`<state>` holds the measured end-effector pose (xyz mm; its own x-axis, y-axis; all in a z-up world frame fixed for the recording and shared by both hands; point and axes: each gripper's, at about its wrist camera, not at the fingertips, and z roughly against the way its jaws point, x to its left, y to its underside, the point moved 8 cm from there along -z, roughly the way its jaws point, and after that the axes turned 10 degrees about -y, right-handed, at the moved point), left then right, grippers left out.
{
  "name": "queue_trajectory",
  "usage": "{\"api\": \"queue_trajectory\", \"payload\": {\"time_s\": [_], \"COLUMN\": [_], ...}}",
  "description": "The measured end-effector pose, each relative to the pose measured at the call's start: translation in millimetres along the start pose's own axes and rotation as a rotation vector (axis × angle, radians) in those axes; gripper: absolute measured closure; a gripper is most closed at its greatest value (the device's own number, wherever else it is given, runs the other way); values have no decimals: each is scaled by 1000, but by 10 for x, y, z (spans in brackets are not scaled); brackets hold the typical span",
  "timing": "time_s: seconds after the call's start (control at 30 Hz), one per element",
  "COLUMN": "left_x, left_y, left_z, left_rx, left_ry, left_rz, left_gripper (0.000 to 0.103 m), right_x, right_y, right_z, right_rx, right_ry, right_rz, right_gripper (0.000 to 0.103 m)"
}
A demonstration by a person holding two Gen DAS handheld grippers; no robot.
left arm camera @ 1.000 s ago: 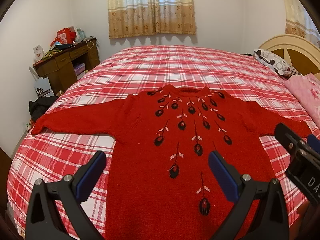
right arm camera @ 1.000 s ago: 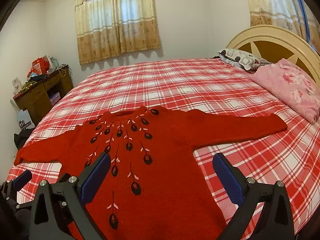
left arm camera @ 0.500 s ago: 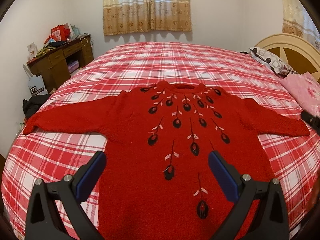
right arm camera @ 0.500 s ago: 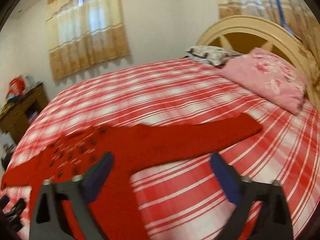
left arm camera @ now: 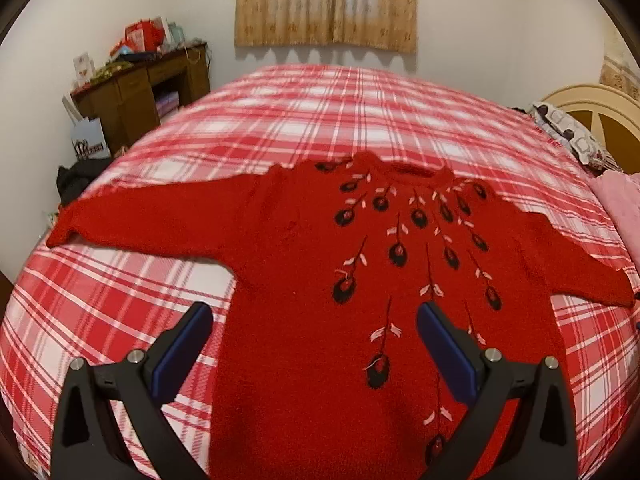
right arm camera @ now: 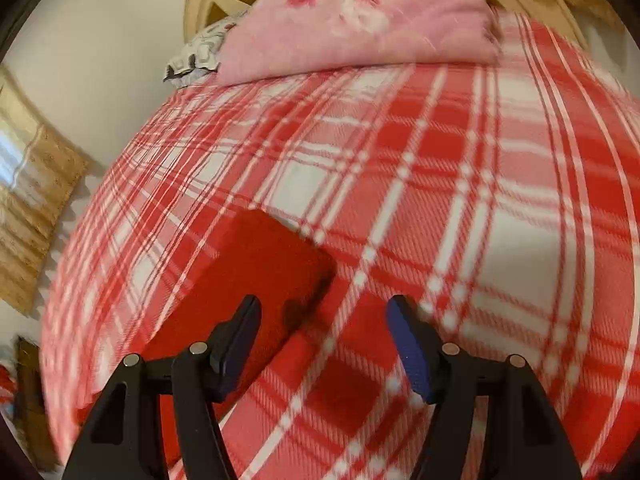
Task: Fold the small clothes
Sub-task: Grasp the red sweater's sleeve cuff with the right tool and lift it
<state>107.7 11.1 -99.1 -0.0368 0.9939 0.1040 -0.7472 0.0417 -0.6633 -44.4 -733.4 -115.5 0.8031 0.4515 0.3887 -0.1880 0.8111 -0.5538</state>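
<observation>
A red sweater [left arm camera: 304,280] with black flower embroidery lies flat, face up, on the red plaid bed [left arm camera: 320,112], both sleeves spread out. My left gripper [left arm camera: 314,332] is open and empty, hovering above the sweater's lower body. In the right wrist view the end of the sweater's right sleeve [right arm camera: 260,264] lies on the plaid cover. My right gripper [right arm camera: 324,320] is open and empty, close above the cuff, with its left finger over the sleeve and its right finger over bare cover. This view is blurred.
A pink quilt [right arm camera: 352,24] and a patterned pillow [right arm camera: 196,56] lie at the cream headboard [left arm camera: 600,116]. A brown desk [left arm camera: 136,96] with clutter stands by the wall left of the bed. Curtains [left arm camera: 326,2] hang on the far wall.
My right gripper has swung right and dropped down to the end of the right sleeve. My left gripper has shifted slightly left over the sweater's body. The sweater has not moved.
</observation>
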Motion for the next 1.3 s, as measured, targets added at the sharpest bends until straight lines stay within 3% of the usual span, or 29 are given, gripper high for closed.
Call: {"api": "queue_trajectory", "payload": {"time_s": [0.03,0.07,0.1,0.2,0.27,0.3,0.37,0.5,0.7,0.9,1.03,1.3], "left_x": [-23,-56,-82,-161,-189,-196,-192,-135,55,309,504,1008], "left_y": [10,23,31,53,73,83,88,60,14,1,-9,14], "left_z": [-46,-84,-102,-146,-153,-158,-165,-195,-205,-183,-170,-205], "left_rx": [16,30,36,35,26,19,9,3,-1,-14,-23,-34], "left_ry": [1,6,9,7,-1,-7,-16,-5,11,1,-9,-61], "left_rz": [1,-2,-6,-31,-58,-76,-96,-92,-29,26,61,125], "left_gripper": [0,0,0,0,0,0,0,0,0,0,0,0], "right_x": [70,143,181,281,276,263,300,598,1656,2813,3560,4502], "right_y": [-1,29,65,117,135,123,85,57,358,1228,2121,3679], "right_z": [-48,-109,-167,-240,-244,-250,-237,-89,474,998,1193,1150], "right_rx": [13,41,68,61,44,39,48,23,-7,59,151,308], "right_ry": [-18,-43,-49,40,105,118,85,28,-165,-407,-553,-714], "right_rz": [20,31,39,129,181,195,207,213,363,500,599,751], "right_gripper": [41,53,56,60,78,82,98,98,98,98,98,98]}}
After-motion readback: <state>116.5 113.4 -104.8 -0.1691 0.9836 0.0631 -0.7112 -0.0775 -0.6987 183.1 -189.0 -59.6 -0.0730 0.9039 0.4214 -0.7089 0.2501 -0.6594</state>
